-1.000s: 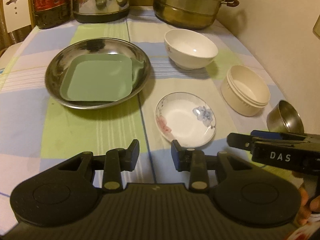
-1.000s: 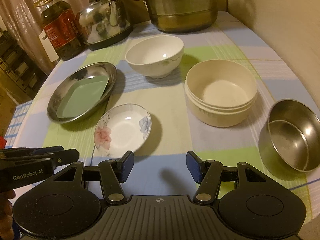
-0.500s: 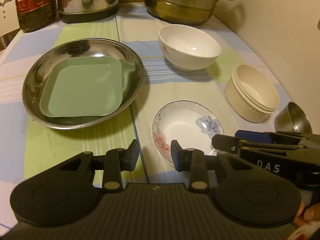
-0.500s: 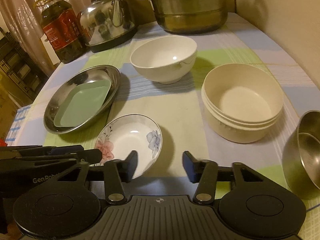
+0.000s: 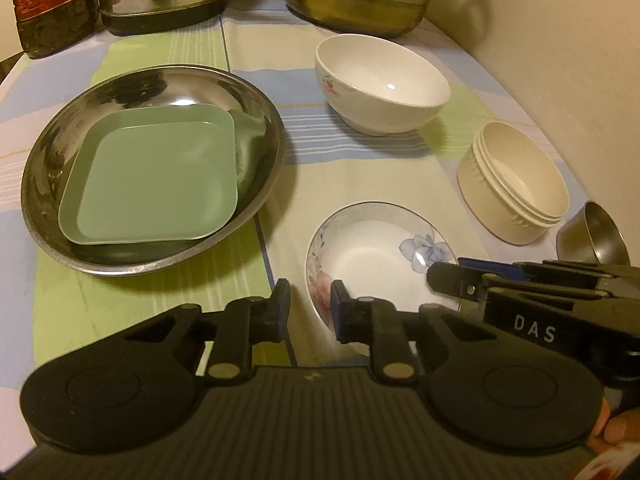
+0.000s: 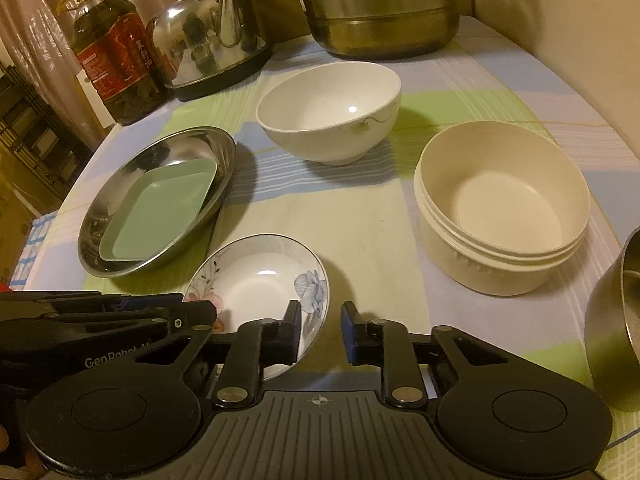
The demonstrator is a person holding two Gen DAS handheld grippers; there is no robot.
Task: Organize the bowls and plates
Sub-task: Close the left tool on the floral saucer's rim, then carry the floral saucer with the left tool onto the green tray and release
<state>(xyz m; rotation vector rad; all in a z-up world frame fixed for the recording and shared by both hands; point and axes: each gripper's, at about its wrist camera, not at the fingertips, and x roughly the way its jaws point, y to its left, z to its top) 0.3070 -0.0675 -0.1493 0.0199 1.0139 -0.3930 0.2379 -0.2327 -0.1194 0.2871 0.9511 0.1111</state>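
Both grippers hang low over the near edge of the flowered saucer (image 5: 380, 252), which lies flat on the checked cloth of the worktop (image 5: 132, 304), just beside the steel plate (image 5: 52, 148) that already holds the green square plate (image 5: 152, 184). The left gripper (image 5: 309, 306) has its jaws apart with a narrow gap, the saucer's left rim showing just past the right finger. The right gripper (image 6: 320, 330) is also apart, its left finger over the saucer's near right rim, and nothing is clamped in either.

The main risk, as I judge it, is the two tools meeting. They crowd the same small dish from either side and could knock each other or shove the saucer across the cloth toward the steel plate. A second risk is the grasp itself: the saucer's rim is thin, glazed and sloped, so a pinch taken too shallow may slip off, and the dish would drop back with a chip or clatter. If a finger presses down on the rim rather than closing around it, the far side could tip up.

The white bowl (image 6: 328, 112), the cream tub (image 6: 500, 208) and the steel cup (image 6: 616, 336) stand apart from the saucer and seem safe for now, though the cup sits close to the right tool's flank.
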